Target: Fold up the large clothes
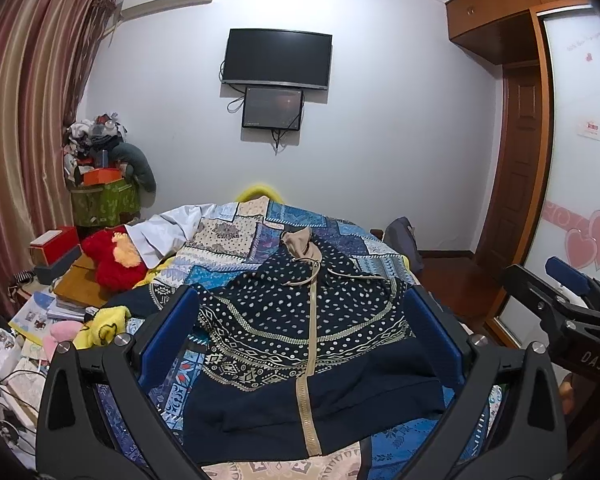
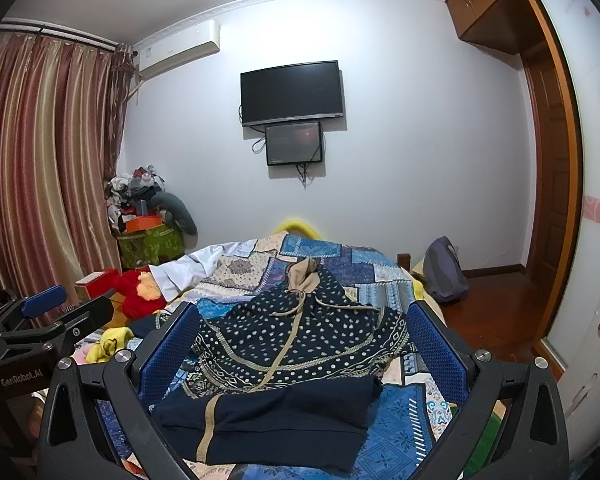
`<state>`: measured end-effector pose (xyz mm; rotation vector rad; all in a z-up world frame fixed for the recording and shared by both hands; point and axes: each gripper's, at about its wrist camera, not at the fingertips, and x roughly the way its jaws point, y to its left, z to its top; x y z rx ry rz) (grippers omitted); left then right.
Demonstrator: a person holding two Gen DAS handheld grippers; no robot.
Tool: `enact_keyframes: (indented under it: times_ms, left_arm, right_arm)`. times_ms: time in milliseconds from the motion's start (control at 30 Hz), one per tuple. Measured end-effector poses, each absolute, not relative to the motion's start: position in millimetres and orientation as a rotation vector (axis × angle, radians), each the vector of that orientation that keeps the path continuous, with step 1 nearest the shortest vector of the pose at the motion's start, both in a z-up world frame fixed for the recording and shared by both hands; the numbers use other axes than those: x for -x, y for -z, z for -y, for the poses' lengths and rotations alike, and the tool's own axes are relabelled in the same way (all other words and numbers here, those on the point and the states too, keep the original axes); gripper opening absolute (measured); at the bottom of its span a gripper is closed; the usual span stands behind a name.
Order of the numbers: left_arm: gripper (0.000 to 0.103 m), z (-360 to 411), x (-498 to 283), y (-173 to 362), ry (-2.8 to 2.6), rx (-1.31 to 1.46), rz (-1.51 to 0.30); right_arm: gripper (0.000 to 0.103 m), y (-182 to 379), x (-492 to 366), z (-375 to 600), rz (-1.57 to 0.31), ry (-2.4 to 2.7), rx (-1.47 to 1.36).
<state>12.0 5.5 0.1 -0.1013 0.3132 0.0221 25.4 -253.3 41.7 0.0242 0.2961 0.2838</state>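
Note:
A navy hooded jacket point(image 1: 300, 320) with white dots, tan zipper and tan-lined hood lies on the patchwork bedspread point(image 1: 240, 236), hood pointing away. Its plain navy bottom part is folded up over itself. It also shows in the right wrist view point(image 2: 296, 344). My left gripper point(image 1: 300, 320) is open and empty, hovering above the jacket's near part. My right gripper point(image 2: 300, 336) is open and empty, also above the jacket. Each gripper shows in the other's view, the right gripper point(image 1: 568, 292) at the right edge and the left gripper point(image 2: 44, 312) at the left edge.
A red plush toy point(image 1: 112, 260), yellow toy point(image 1: 104, 324), boxes and books crowd the bed's left side. A white garment point(image 1: 168, 228) lies at the far left of the bed. A backpack point(image 2: 444, 272) sits on the floor right. A wardrobe point(image 1: 580, 160) stands right.

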Motion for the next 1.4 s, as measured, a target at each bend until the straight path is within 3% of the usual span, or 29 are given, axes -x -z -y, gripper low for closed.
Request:
enact_keyframes:
  times_ms: [333,833,1067,1400]
  left_arm:
    - [0.103,-36.3,-54.6,7.9,-0.080,0.110,-0.354]
    - [0.103,-173.4,-209.5,45.9,-0.287,0.114,-0.564]
    - [0.103,-242.7,-272.0,112.4,-0.379,0.109,-0.768]
    - [0.095,-293.4,-281.4,221.3,-0.311,0.444,-1.017]
  right_arm:
    - [0.103,-33.7,-73.9,243.7,-0.322,-0.274,-0.021]
    - [0.103,0.2,-256.5,192.4,-0.440,-0.308,0.114]
    - [0.103,45.5,-343.5,155.1,-0.578,-0.368,0.191]
    - [0.103,153.7,-430.7,110.3,-0.838,-0.445,0.329]
